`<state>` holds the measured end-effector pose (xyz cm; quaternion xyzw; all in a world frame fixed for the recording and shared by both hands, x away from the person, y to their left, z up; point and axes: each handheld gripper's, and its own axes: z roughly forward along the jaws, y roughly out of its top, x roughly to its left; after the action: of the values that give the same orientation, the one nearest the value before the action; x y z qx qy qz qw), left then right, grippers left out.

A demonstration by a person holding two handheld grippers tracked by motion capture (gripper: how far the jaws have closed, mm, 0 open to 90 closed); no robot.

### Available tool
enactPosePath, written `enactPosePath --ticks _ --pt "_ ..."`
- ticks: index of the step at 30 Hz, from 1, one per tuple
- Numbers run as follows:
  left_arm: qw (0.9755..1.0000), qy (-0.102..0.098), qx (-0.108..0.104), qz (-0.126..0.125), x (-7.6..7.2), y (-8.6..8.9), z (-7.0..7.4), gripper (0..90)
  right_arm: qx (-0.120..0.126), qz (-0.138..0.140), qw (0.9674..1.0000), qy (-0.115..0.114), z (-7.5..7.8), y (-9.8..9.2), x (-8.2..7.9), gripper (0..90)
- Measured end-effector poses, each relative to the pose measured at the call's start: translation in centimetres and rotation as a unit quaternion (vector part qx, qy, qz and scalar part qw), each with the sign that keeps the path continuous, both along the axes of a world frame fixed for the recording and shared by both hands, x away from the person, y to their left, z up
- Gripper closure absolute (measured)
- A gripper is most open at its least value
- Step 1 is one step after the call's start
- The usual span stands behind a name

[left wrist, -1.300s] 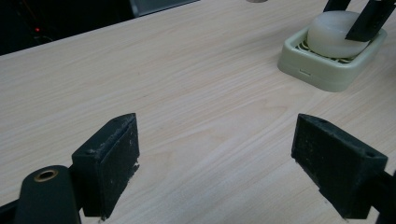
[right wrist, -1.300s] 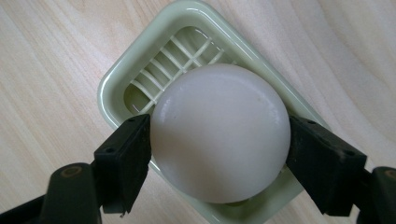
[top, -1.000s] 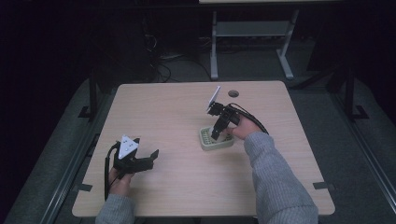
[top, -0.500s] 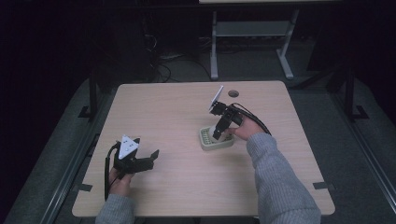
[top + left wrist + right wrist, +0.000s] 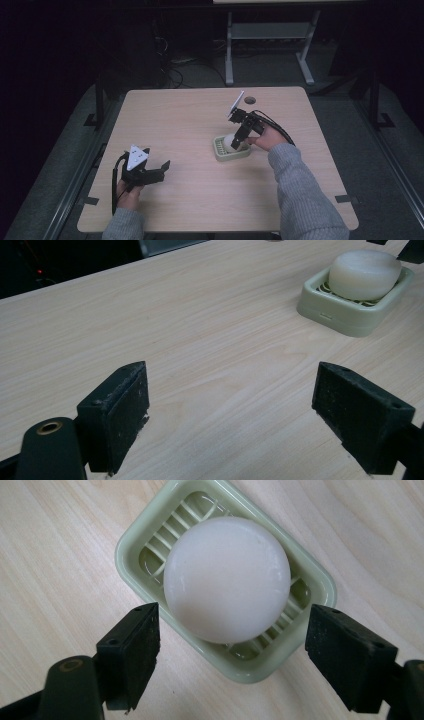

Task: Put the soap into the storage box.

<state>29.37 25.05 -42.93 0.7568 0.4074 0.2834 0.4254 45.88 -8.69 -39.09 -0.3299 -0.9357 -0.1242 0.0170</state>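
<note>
A round white soap bar (image 5: 227,577) lies in a pale green slatted soap dish (image 5: 145,540) on the wooden table. My right gripper (image 5: 232,655) hovers just above it, open, with its jaws spread wider than the bar and nothing between them. From above, the right gripper (image 5: 239,142) sits over the dish (image 5: 222,153) right of the table's middle. My left gripper (image 5: 155,172) rests open near the front left, far from the dish. The left gripper view has the soap bar (image 5: 365,275) and dish (image 5: 330,307) at the upper right.
A dark round cable hole (image 5: 249,100) sits near the table's far edge (image 5: 215,90). Beyond it stand a metal table frame (image 5: 270,35) and cables on the dark floor. Bare wood (image 5: 200,195) lies between the two grippers.
The right gripper has shifted slightly over the dish; the left gripper has stayed put.
</note>
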Motion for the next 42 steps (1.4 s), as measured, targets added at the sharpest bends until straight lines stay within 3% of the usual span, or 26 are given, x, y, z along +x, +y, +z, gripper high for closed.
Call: enactPosePath --ticks 12,23,42 --pt "1.0000 0.000 0.001 0.000 0.0 0.0 0.0 14.8 0.005 -0.003 0.9999 -0.009 0.8 -1.0 -0.7 21.3" --pt "1.0000 0.000 0.001 0.000 0.0 0.0 0.0 14.8 0.011 -0.009 0.9999 -0.003 0.7 -1.8 -1.3 21.3" --pt "1.0000 0.000 0.003 0.000 0.0 0.0 0.0 14.8 0.015 -0.011 0.9997 -0.014 1.2 -3.2 -2.4 21.5"
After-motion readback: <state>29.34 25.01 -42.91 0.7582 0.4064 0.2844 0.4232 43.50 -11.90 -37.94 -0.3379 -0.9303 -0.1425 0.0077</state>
